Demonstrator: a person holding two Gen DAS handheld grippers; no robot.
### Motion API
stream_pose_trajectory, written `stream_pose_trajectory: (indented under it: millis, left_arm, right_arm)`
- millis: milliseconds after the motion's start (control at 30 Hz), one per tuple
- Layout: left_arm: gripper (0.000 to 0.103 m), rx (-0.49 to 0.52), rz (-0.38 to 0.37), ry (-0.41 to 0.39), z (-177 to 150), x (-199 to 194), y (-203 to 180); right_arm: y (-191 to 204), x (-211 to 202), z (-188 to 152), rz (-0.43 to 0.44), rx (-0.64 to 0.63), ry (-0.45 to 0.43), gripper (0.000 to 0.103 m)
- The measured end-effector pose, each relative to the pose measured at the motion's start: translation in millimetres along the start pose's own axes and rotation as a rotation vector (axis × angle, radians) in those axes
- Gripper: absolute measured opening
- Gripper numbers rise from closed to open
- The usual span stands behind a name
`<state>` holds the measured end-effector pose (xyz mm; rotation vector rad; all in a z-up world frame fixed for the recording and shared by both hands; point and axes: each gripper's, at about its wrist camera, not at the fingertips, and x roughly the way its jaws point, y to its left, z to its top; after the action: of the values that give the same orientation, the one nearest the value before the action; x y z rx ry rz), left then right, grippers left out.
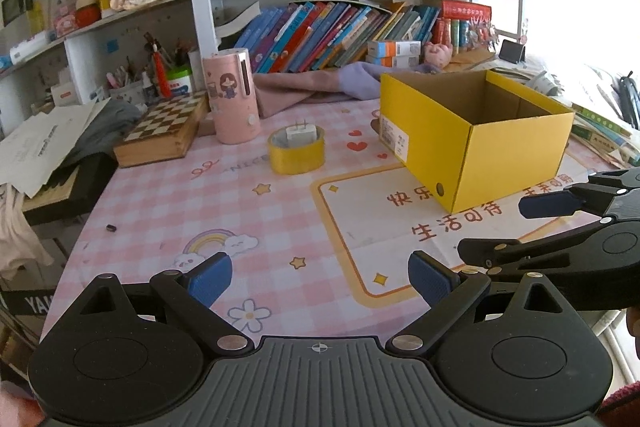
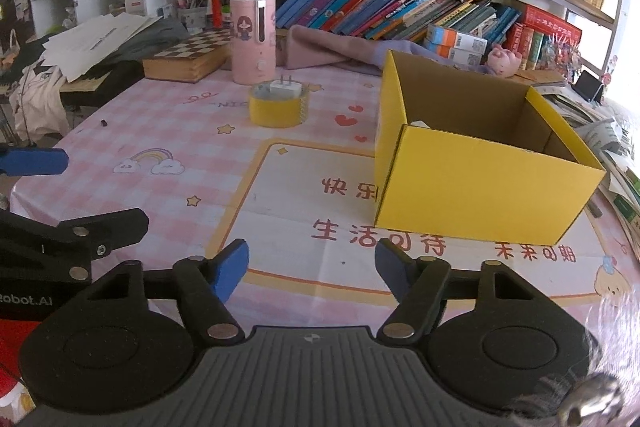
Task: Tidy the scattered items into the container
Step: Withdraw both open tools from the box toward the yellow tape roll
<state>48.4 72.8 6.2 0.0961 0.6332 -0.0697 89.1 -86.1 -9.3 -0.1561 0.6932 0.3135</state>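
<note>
An open yellow cardboard box (image 1: 432, 139) (image 2: 476, 195) stands on the right of the pink checked tablecloth; something pale shows inside at its near left corner in the right wrist view. A yellow tape roll (image 1: 297, 155) (image 2: 277, 111) lies beyond the middle, with a white plug adapter (image 1: 301, 135) (image 2: 285, 89) resting in its hole. A small dark object (image 1: 111, 227) (image 2: 103, 123) lies at the cloth's left. My left gripper (image 1: 320, 281) hangs open over the near cloth, empty. My right gripper (image 2: 312, 267) is open too, nothing between its blue pads, just left of the box's near corner.
A pink cylindrical appliance (image 1: 231, 98) (image 2: 253, 41) and a wooden chessboard box (image 1: 164, 133) (image 2: 188, 57) stand at the back left. A pink-purple cloth (image 1: 308, 87) lies behind the tape. Bookshelves (image 1: 340, 39) fill the back wall. Papers (image 1: 44, 143) pile up at the left edge.
</note>
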Motion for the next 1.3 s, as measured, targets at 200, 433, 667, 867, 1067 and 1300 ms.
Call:
stream_pose_trajectory:
  millis: [200, 433, 667, 867, 1067, 1300]
  left_arm:
    - [0.097, 0.002, 0.013, 0.004, 4, 10, 4]
    - [0.097, -0.027, 0.031, 0.027, 9, 27, 16]
    - [0.097, -0.061, 0.046, 0.047, 20, 50, 27]
    - [0.097, -0.076, 0.058, 0.062, 30, 71, 34]
    - [0.097, -0.095, 0.072, 0.076, 41, 93, 39]
    - [0.097, -0.09, 0.07, 0.099, 49, 117, 39]
  right_arm:
    - [-1, 14, 8, 0.017, 0.004, 0.0, 0.061]
    - [4, 37, 22, 0.053, -0.028, 0.025, 0.057]
    - [3, 61, 42, 0.068, -0.052, 0.027, 0.057]
    - [-1, 82, 65, 0.08, -0.055, 0.017, 0.057]
    - [-7, 101, 88, 0.096, -0.049, 0.005, 0.057]
    - [-12, 126, 115, 0.126, -0.039, 0.01, 0.057]
